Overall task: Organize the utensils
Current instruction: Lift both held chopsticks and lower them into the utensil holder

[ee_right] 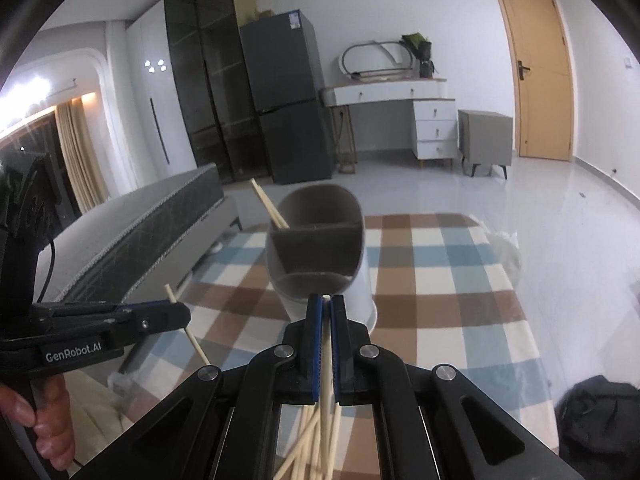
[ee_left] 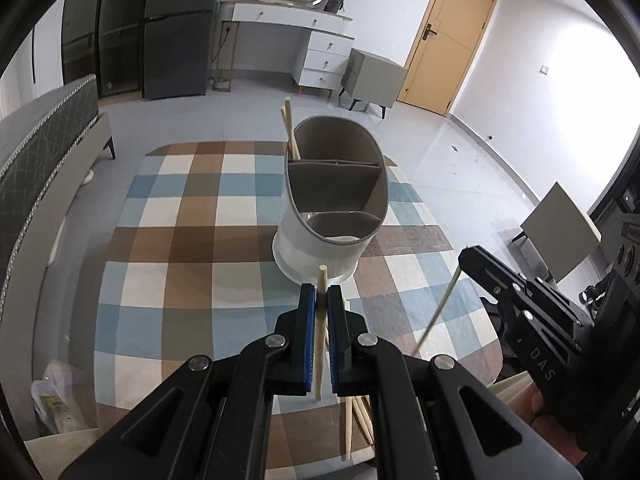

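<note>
Right wrist view: "GenRobot.AI" on left tool (ee_right: 176,312)

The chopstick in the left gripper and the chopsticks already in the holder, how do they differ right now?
The chopstick in the left gripper is a single stick clamped between the blue-padded fingers above the checkered tablecloth; the chopsticks in the holder look like a pair, held by nothing. The gripped one is outside the holder; the pair leans in its far compartment, tips above the rim. Both are pale, thin sticks.
</note>
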Demonstrator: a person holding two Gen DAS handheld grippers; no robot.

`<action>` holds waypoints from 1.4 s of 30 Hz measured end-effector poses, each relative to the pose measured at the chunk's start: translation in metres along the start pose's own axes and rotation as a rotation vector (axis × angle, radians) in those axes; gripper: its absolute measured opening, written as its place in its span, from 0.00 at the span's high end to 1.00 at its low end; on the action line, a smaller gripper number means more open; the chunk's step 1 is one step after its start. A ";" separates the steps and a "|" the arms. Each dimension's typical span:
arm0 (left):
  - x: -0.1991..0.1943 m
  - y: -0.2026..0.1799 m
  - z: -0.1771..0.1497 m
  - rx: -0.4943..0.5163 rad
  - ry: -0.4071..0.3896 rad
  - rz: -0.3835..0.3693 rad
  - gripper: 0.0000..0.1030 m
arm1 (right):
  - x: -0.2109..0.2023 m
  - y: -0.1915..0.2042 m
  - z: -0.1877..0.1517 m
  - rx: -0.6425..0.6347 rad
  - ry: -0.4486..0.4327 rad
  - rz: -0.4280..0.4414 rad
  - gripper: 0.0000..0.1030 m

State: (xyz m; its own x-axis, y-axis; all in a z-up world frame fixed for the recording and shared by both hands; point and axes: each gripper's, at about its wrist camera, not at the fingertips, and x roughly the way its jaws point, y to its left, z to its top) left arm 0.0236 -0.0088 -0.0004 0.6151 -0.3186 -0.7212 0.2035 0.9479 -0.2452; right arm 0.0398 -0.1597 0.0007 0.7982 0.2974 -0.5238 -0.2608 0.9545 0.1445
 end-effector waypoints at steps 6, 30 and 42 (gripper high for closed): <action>-0.011 -0.004 0.002 0.031 -0.012 0.010 0.99 | -0.004 0.005 0.002 -0.020 -0.028 0.005 0.97; -0.076 -0.012 0.087 0.040 -0.156 -0.058 0.99 | -0.042 0.015 0.090 -0.071 -0.208 0.067 0.97; -0.050 -0.006 0.157 0.050 -0.202 -0.075 0.99 | -0.017 0.021 0.155 -0.134 -0.306 0.068 0.97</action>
State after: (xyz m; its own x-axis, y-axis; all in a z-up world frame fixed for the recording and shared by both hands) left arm 0.1112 0.0020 0.1394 0.7358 -0.3854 -0.5569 0.2884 0.9223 -0.2573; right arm 0.1049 -0.1416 0.1426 0.8971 0.3723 -0.2380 -0.3719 0.9270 0.0487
